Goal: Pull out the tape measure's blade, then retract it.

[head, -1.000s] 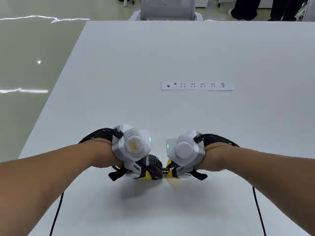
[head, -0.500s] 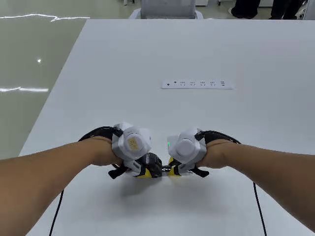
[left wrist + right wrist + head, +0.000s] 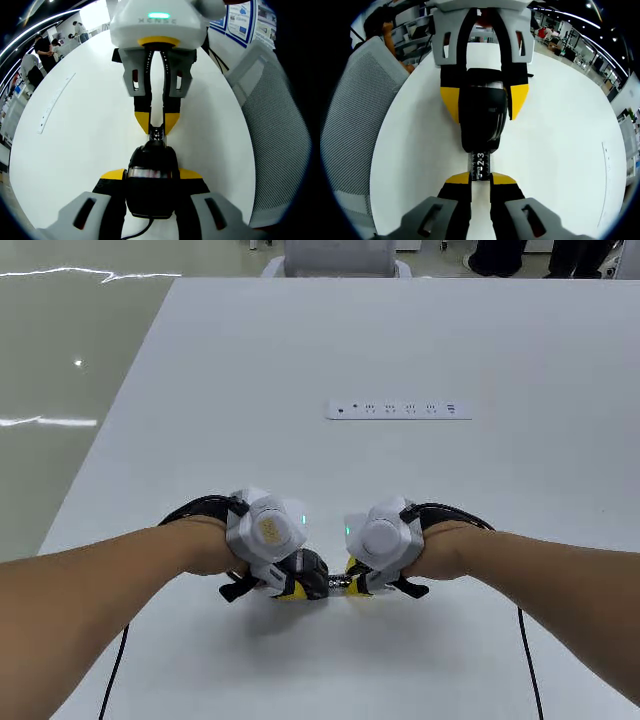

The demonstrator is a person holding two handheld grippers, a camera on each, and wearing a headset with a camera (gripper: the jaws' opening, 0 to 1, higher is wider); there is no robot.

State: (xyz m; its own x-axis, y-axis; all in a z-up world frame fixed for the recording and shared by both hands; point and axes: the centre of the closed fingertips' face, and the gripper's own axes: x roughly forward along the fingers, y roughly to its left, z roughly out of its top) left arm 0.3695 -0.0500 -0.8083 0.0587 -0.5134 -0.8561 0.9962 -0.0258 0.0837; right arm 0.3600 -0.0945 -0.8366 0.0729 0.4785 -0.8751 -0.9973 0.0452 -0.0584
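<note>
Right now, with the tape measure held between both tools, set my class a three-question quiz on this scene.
1. True or false: the left tool is shut on the tape measure's case.
2. What does the right tool pinch? A the blade, B a pen, C nothing.
3. Fill in: the digits showing on the pulled-out blade are __ and __.
Key: 1 true; 2 A; 3 2 and 3.
</note>
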